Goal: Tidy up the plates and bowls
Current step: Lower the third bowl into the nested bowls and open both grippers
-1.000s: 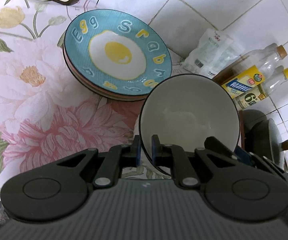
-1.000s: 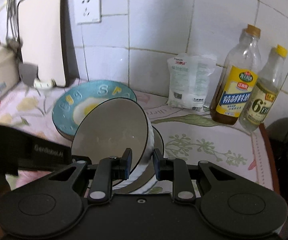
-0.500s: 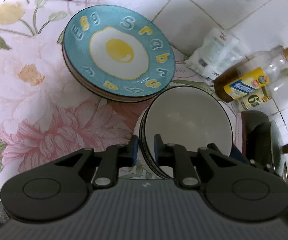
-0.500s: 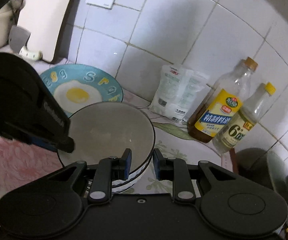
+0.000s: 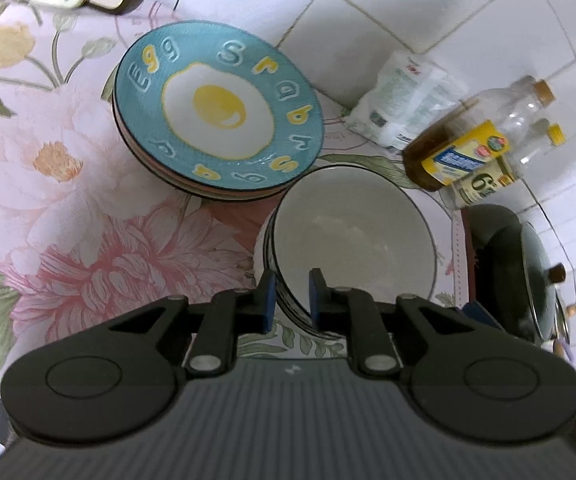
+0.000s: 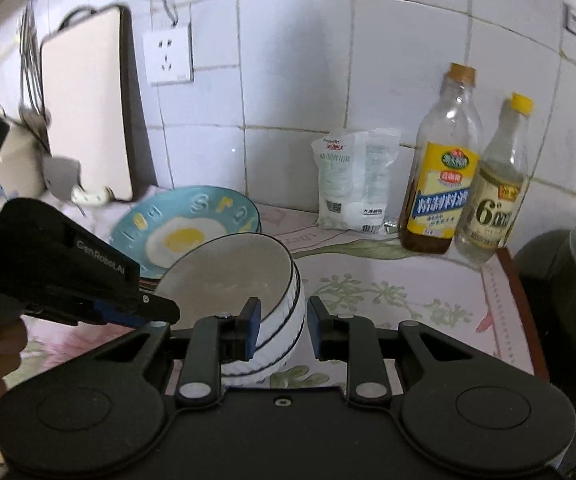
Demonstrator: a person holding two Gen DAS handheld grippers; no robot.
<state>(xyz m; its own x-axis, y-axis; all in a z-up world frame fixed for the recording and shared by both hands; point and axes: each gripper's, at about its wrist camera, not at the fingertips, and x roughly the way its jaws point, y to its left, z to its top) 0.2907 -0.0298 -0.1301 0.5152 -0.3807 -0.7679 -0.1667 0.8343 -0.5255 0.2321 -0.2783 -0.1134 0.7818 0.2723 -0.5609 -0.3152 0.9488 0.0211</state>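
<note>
A stack of white bowls with dark rim lines (image 5: 351,236) (image 6: 232,276) stands on the floral counter, just right of a stack of plates topped by a blue fried-egg plate (image 5: 218,116) (image 6: 184,228). My left gripper (image 5: 291,300) straddles the near-left rim of the top bowl, its jaws a little apart, no longer pinching. My right gripper (image 6: 282,330) straddles the bowls' right wall with a clear gap on the outer side. The left gripper also shows in the right wrist view (image 6: 156,312) at the bowl's left rim.
A white salt bag (image 6: 353,180), an oil bottle (image 6: 443,172) and a vinegar bottle (image 6: 495,192) stand against the tiled wall. A dark pot (image 5: 527,272) sits at the right edge. A cutting board (image 6: 88,108) leans at the back left.
The top bowl went from tilted and lifted to sitting level in the bowl stack. Both grippers' jaws have widened and let go of its rim.
</note>
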